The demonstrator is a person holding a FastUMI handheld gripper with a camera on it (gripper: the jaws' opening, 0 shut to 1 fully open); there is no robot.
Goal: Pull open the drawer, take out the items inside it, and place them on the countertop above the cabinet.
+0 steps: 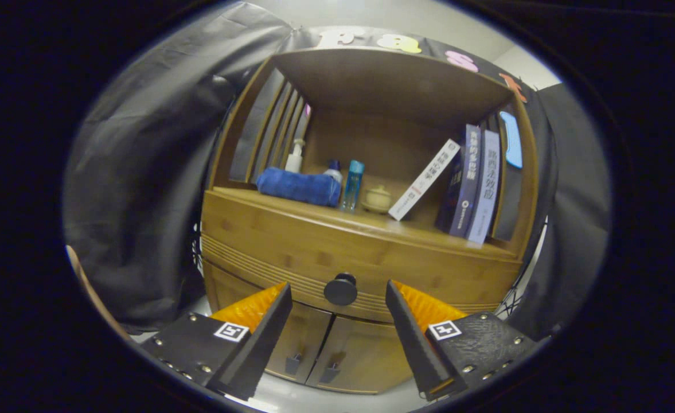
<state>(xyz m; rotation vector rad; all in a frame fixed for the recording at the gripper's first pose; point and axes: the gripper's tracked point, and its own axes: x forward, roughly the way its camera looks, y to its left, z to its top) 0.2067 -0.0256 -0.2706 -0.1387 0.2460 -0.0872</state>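
One wooden cabinet (366,241) sits against the black cloth wall (142,189), largest thing in frame. Its upper part is an open shelf bay with slatted side panels left and right; the countertop (291,209) is the bay's floor.

One drawer (268,252) runs across the cabinet's width just under the countertop, ridged along its lower edge. It is fully closed, front flush with the cabinet. Contents can't be seen.

Two lower doors (337,350) below the drawer, closed, each with one small dark handle near the centre seam.

Books: three on the right of the countertop. Two stand near-upright (475,183), touching each other; one white-spined book (426,179) leans right against them.

One rolled blue towel (300,186) on the left of the countertop, lying down.

Bottles: three counted. One pump bottle (295,156) behind the towel, one blue-capped clear bottle (352,183) just right of the towel, one more (332,169) partly hidden between them.

One small lidded jar (378,198) between the clear bottle and the leaning book.

One blue flat item (511,146) hangs on the right side panel; can't tell what it is.

One round dark knob (340,289) centred on the drawer.

Gripper (337,295): fingers spread wide, holding nothing. Knob sits between the two tips, seemingly just beyond them, untouched.
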